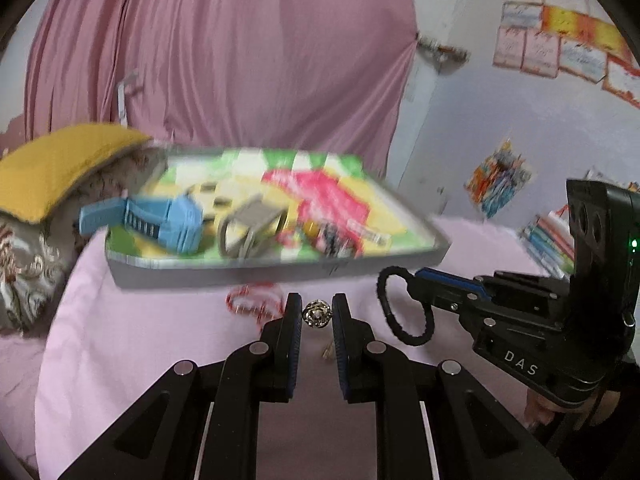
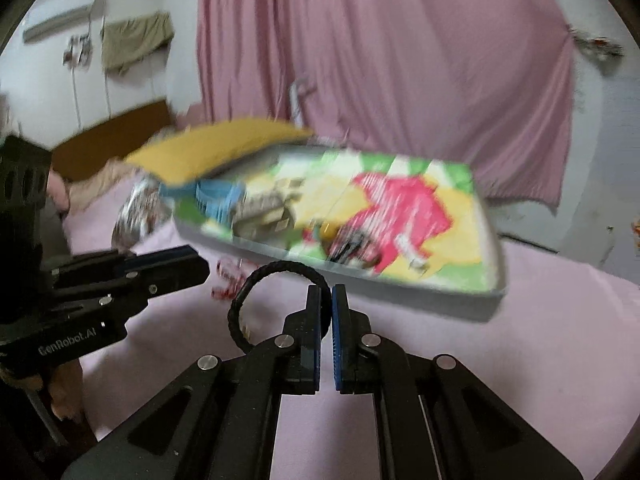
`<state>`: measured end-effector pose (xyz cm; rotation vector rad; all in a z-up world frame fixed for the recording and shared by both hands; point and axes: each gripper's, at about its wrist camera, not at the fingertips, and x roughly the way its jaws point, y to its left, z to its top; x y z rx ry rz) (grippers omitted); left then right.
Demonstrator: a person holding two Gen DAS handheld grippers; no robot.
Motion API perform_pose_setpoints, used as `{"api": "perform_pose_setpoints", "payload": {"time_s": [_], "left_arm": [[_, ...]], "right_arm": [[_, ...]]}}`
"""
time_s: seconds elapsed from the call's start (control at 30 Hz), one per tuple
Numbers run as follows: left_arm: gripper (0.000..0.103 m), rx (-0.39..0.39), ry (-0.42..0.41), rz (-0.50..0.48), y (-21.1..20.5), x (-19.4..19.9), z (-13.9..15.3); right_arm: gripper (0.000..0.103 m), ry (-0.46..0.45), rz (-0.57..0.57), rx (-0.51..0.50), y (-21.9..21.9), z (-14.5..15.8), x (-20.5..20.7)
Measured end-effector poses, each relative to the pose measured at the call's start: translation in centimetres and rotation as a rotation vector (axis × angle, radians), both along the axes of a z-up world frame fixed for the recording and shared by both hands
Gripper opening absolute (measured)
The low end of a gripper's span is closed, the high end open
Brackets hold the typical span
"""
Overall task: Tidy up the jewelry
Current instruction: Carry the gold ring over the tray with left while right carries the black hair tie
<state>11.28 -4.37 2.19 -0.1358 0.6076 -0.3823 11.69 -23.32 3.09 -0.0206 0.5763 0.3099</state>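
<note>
My left gripper (image 1: 317,312) is shut on a small silver-gold ornament (image 1: 317,313), held above the pink bed sheet (image 1: 152,344). My right gripper (image 2: 327,300) is shut on a black braided bangle (image 2: 256,280); the bangle also shows in the left wrist view (image 1: 390,310), with the right gripper (image 1: 420,280) behind it. A red-and-white bangle (image 1: 248,300) lies on the sheet in front of a colourful tray (image 1: 272,268). The tray holds a blue plastic organiser (image 1: 160,220), a grey piece (image 1: 248,228) and several small dark items (image 1: 336,240). A small pale item (image 1: 328,352) lies under my left fingers.
A yellow pillow (image 1: 60,164) lies on a patterned cushion (image 1: 24,264) at the left. A pink curtain (image 1: 224,52) hangs behind the tray. Books (image 1: 548,236) stand at the far right. The left gripper body (image 2: 100,292) shows in the right wrist view.
</note>
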Motion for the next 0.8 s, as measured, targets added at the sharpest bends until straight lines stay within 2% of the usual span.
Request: {"api": "perform_pose_setpoints", "payload": {"time_s": [0.2, 0.4, 0.63, 0.8], "left_arm": [[0.014, -0.017, -0.157, 0.03, -0.9, -0.3, 2.7], [0.014, -0.047, -0.258, 0.069, -1.7, 1.2, 4.3], [0.014, -0.034, -0.348, 0.105, -3.0, 4.1, 5.2], [0.014, -0.015, -0.346, 0.1, -3.9, 6.3, 5.0]], "right_arm": [[0.004, -0.199, -0.066, 0.017, -1.2, 3.2, -0.8], [0.004, -0.33, -0.099, 0.019, -1.7, 5.0, -0.4], [0.004, -0.36, -0.132, 0.027, -2.3, 5.4, 2.0], [0.004, -0.261, -0.16, 0.048, -2.9, 3.7, 5.3]]}}
